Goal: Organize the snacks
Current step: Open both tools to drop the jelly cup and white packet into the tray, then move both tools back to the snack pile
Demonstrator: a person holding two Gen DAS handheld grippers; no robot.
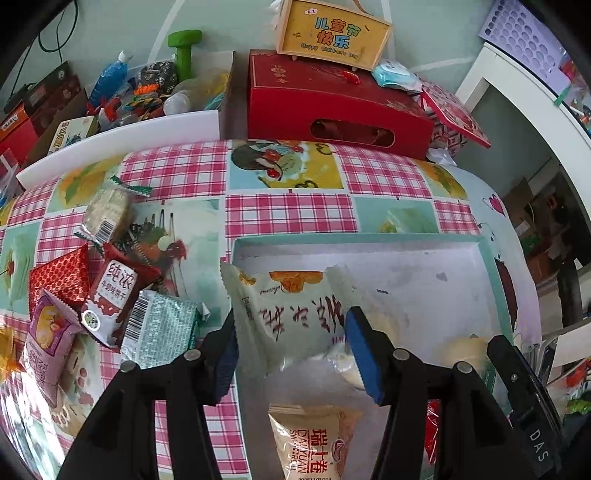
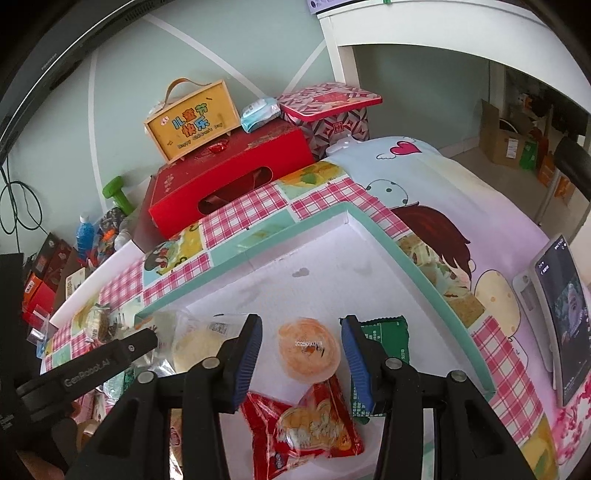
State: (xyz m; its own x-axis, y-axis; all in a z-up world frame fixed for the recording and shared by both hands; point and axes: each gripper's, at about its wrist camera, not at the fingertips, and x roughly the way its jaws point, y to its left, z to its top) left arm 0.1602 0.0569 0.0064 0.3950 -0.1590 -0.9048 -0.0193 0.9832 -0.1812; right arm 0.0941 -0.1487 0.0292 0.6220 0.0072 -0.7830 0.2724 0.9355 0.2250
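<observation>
A shallow white tray with a teal rim (image 1: 369, 240) (image 2: 406, 251) lies on the checked tablecloth. My left gripper (image 1: 291, 332) is shut on a pale snack packet (image 1: 288, 314) with red script, holding it over the tray's left edge. My right gripper (image 2: 301, 343) stands open above an orange round pastry (image 2: 308, 349) that lies in the tray, its pads clear of the pastry. A red pastry packet (image 2: 306, 424), a green packet (image 2: 384, 332) and a tan packet (image 1: 314, 443) also lie in the tray. Loose snacks (image 1: 114, 295) are piled on the cloth left of the tray.
A red gift box (image 1: 332, 107) and a yellow wooden box (image 1: 332, 33) stand at the table's far edge. A patterned tin (image 2: 328, 110) sits to their right. A phone on a stand (image 2: 561, 321) is right of the tray. Bottles and a green dumbbell (image 1: 184, 51) clutter the far left.
</observation>
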